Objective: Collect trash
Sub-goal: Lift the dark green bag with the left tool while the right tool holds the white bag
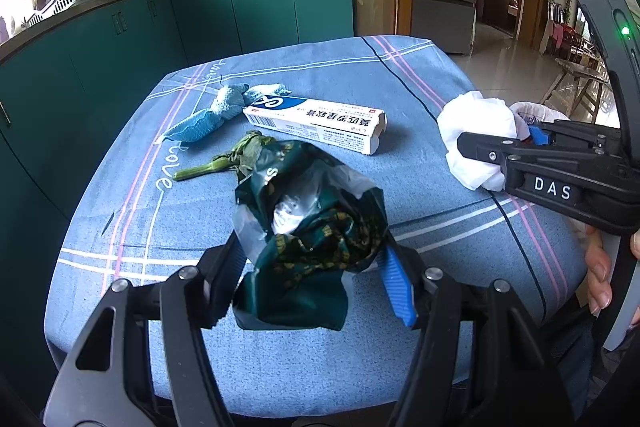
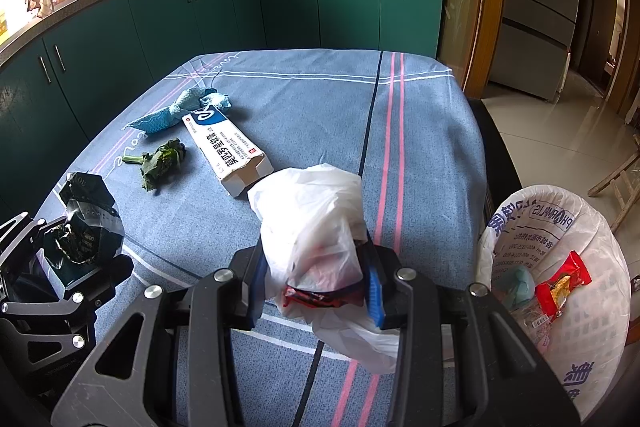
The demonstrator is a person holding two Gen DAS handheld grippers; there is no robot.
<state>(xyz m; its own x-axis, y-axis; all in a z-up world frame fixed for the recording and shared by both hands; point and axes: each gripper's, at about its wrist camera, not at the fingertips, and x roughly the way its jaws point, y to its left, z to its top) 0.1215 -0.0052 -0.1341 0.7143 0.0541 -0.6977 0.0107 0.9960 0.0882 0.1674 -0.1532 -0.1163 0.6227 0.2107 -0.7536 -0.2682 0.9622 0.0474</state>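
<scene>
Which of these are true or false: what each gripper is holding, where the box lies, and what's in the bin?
1. The left gripper holds a dark green wrapper. True.
2. The right gripper is empty. False: it is shut on a white plastic bag.
3. The white medicine box lies on the blue tablecloth. True.
4. The lined bin sits on the table. False: it stands beside the table.
5. A red packet is inside the bin. True.
</scene>
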